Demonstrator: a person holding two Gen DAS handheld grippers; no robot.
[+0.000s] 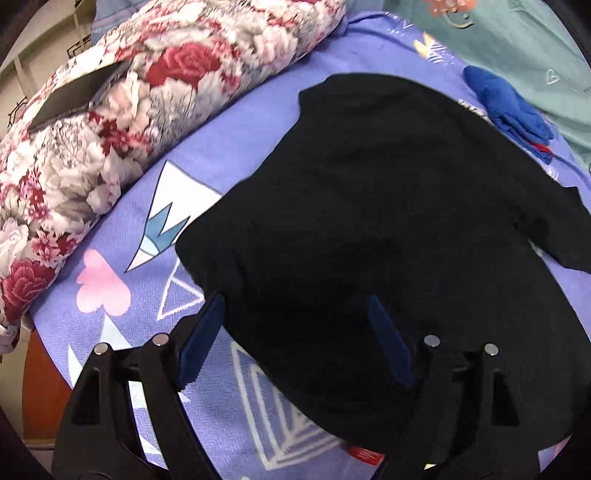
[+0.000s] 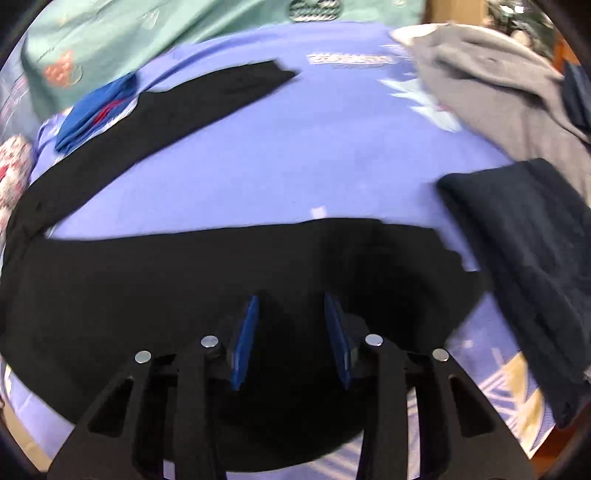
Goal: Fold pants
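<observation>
Black pants [image 1: 388,206] lie spread on a purple patterned sheet [image 1: 122,306]. In the left wrist view my left gripper [image 1: 295,306] is open wide over the near edge of the pants' broad upper part, one blue pad [image 1: 201,339] at the fabric's left edge, the other over the cloth. In the right wrist view the pants [image 2: 184,273] show two legs: one reaches to the far left [image 2: 207,99], one lies across the front. My right gripper [image 2: 291,306] is open just above the near leg, holding nothing.
A floral quilt [image 1: 129,96] lies along the left. A blue cloth [image 1: 513,107] [image 2: 96,110] sits beyond the pants. A green blanket [image 2: 155,26] is at the back. A grey garment [image 2: 491,81] and a folded dark navy garment [image 2: 528,258] lie at the right.
</observation>
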